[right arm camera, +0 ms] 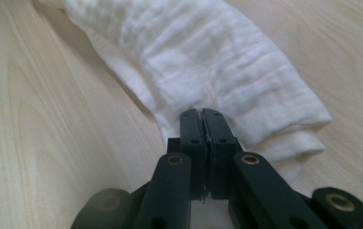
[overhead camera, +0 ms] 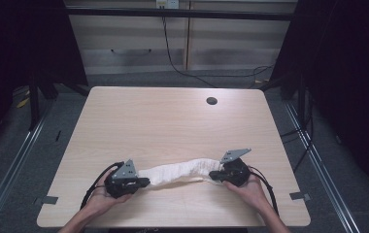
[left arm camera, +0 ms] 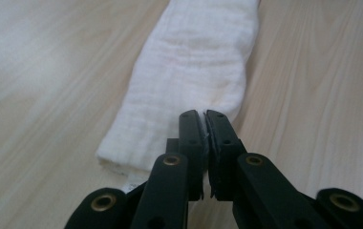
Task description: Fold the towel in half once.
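Dim surroundings, soft blurry close-ups

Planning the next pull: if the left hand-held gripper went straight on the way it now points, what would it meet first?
The white cloth itself: the left hand-held gripper is shut on its near end, and the cloth stretches ahead toward the right hand-held gripper, likely next.

White crinkled cloth point(overhead camera: 180, 171), bunched into a long strip, stretched across the table's point(overhead camera: 173, 121) near edge, apparently several folded layers

One white cloth point(overhead camera: 182, 172), two grippers: left gripper point(overhead camera: 146, 182), right gripper point(overhead camera: 211, 174); one desk point(overhead camera: 173, 121), probably one grommet hole point(overhead camera: 211, 101).
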`<state>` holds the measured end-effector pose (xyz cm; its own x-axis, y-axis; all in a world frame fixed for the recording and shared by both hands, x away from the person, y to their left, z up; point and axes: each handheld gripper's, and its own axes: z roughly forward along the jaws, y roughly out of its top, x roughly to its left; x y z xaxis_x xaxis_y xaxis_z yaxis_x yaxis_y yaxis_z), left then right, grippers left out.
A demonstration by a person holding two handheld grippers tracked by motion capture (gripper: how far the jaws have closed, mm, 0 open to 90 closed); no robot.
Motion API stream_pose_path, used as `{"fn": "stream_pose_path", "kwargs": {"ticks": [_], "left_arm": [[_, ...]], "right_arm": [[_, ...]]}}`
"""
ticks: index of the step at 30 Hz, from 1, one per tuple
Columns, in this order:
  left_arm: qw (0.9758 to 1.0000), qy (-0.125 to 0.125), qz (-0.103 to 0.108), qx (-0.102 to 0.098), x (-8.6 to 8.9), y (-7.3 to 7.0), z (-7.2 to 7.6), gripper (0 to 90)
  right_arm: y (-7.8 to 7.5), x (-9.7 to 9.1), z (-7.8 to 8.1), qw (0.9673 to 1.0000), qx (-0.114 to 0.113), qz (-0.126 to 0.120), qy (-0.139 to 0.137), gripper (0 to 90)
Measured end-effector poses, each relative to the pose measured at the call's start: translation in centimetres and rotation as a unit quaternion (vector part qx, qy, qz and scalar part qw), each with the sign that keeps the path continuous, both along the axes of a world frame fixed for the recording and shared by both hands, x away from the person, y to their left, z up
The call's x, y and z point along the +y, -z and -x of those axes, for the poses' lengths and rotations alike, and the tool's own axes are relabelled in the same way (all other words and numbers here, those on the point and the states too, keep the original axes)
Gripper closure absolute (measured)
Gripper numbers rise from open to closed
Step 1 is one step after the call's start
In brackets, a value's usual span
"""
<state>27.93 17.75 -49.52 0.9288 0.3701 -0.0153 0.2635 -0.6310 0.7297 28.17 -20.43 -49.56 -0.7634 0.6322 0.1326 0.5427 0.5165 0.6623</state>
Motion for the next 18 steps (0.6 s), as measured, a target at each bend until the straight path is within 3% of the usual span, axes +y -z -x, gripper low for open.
{"fn": "stream_pose_path", "kwargs": {"ticks": [5,10,12,18], "left_arm": [[0.9999,-0.014,0.005,0.002,0.5,0.2,-0.5,86.2],[0.9998,-0.015,0.0,-0.01,0.4,0.3,-0.4,86.2],[0.9998,-0.018,0.005,-0.001,0.4,0.3,-0.5,86.2],[0.9998,-0.018,0.011,0.002,0.5,0.4,-0.7,86.2]], "right_arm": [[-0.2,-0.4,0.7,0.9996,-0.016,0.022,0.007,88.0],[-0.3,-1.3,1.7,0.9986,-0.026,0.043,0.016,88.0],[-0.5,-1.3,2.3,0.9975,-0.028,0.059,0.026,87.9],[-0.4,-1.4,3.5,0.9981,-0.029,0.046,0.029,88.0]]}}
